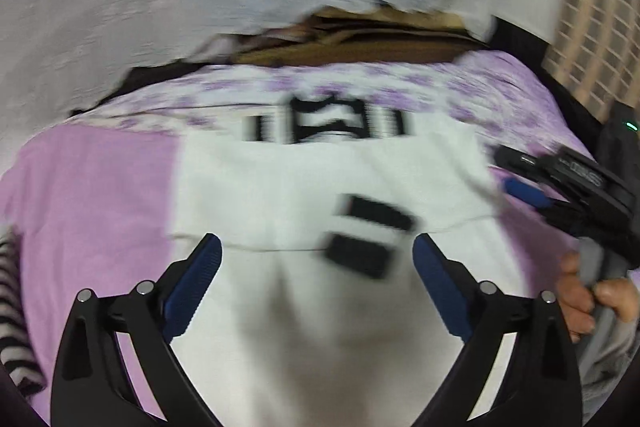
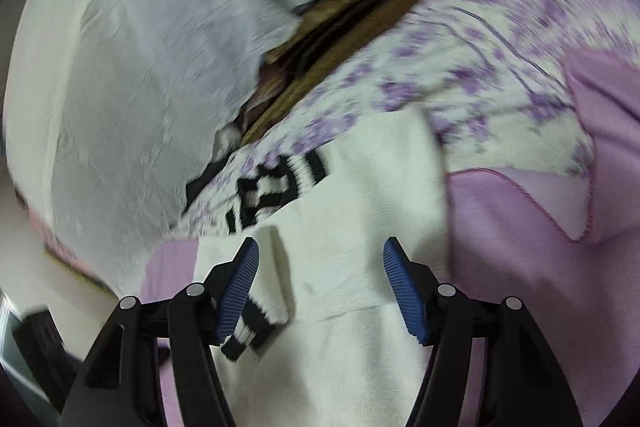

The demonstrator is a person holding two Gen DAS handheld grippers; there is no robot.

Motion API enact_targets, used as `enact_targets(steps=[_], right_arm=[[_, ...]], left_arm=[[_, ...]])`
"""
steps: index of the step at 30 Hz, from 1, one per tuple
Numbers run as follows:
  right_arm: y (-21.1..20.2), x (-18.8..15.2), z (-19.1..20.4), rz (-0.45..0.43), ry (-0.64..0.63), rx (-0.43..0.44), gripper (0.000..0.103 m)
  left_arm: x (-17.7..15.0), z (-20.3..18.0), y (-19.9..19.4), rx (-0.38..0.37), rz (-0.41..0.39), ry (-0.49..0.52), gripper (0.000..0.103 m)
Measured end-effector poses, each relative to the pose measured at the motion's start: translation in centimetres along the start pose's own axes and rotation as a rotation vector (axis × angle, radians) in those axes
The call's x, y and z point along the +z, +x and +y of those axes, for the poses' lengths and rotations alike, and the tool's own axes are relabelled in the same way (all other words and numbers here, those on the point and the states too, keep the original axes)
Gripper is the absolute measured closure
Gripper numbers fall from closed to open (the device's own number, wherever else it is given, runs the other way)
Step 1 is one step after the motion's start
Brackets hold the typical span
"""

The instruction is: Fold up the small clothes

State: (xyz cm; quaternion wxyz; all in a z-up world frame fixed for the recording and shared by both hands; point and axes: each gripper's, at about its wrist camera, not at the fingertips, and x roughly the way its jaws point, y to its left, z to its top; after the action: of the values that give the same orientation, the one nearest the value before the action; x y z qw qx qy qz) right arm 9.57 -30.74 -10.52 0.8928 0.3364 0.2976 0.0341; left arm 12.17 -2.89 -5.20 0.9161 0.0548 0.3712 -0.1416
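White sweater (image 1: pixel 304 179) lies flat on the purple bed cover (image 1: pixel 92 195), directly under and ahead of both grippers, long axis running away toward its striped collar (image 1: pixel 328 123). Left gripper (image 1: pixel 317 255) and right gripper (image 2: pixel 321 259) both have fingers spread, holding nothing; right sits nearer the folded-in striped cuff (image 2: pixel 248 327). Count: one sweater on the cover, one striped garment (image 1: pixel 12 307) at the left edge.

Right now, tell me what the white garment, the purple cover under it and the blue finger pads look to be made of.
White garment: probably a knitted fabric, matte, with fine ribbing and black striped cuffs; motion blur leaves the fibre unclear.
Purple cover: soft woven or fleecy cloth, matte, no sheen.
Blue finger pads: likely rubber or soft plastic, ridged with fine grooves, set on smooth black hard-plastic fingers.
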Motion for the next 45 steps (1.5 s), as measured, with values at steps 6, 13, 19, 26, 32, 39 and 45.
enact_targets(steps=[6,13,19,26,32,39,45], right_arm=[[1.3,-4.9,8.1,0.026,-0.473,-0.049,0.037],[2.2,-11.0,12.7,0.023,-0.944,-0.17,0.038],[3.4,-13.3,13.4,0.055,-1.105,-0.233,0.038],[7.2,-14.6,14.7,0.038,-1.333,-0.415,0.083],[4.0,-4.7,10.3,-0.005,-0.751,-0.247,0.092],[3.3,0.6,-2.2,0.052,-0.164,-0.267,0.087],[0.2,1.2,-1.4,-0.117,-0.157,-0.325,0.066]], left_arm=[[0.2,8.9,3.5,0.133,0.062,-0.281,0.008],[-2.2,12.1,11.1,0.175,0.233,-0.326,0.004],[-2.5,12.2,10.8,0.153,0.187,-0.319,0.004],[-2.7,12.2,10.9,0.142,0.189,-0.315,0.004],[-2.6,12.1,10.9,0.145,0.191,-0.31,0.004],[-2.6,11.8,11.0,0.167,0.197,-0.293,0.004],[-2.1,11.6,8.4,0.161,0.112,-0.297,0.004]])
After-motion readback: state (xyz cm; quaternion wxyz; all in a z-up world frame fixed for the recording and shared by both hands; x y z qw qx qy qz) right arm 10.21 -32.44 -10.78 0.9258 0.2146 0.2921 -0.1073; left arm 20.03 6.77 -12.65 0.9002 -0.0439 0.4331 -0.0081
